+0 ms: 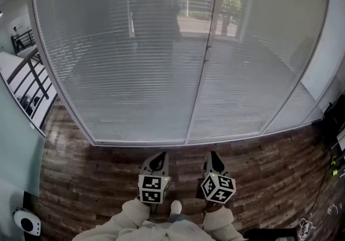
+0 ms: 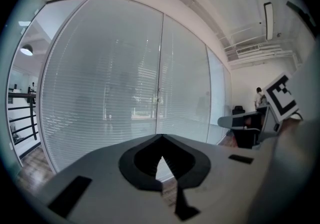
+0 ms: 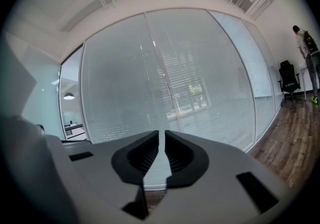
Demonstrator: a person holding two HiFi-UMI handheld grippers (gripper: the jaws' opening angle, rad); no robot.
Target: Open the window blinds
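At the far left of the head view a dark railing (image 1: 29, 81) runs beside a pale teal wall, and a small white device (image 1: 26, 221) sits on the wooden floor (image 1: 81, 175) in the near left corner. The window blinds (image 1: 135, 73) hang fully lowered across the glass wall straight ahead, on the far side of the floor. Their slats lie close, so only a dim patch of greenery and street shows through near the top. A thin upright frame bar (image 1: 202, 73) splits the glass into a left and a right panel.

The left gripper (image 1: 158, 158) is held low and near, pointing at the base of the blinds and well apart from them. In its own view its jaw tips are pressed together with nothing between them (image 2: 161, 137), and the blinds (image 2: 100, 92) fill the space beyond.

The right gripper (image 1: 213, 156) is just beside it, level with it and aimed the same way. Its jaws stand a thin slit apart and hold nothing (image 3: 161, 133), and the blinds (image 3: 130, 82) show through the gap.

At the far right of the right gripper view stand a black chair (image 3: 287, 80) and a person (image 3: 306, 47).
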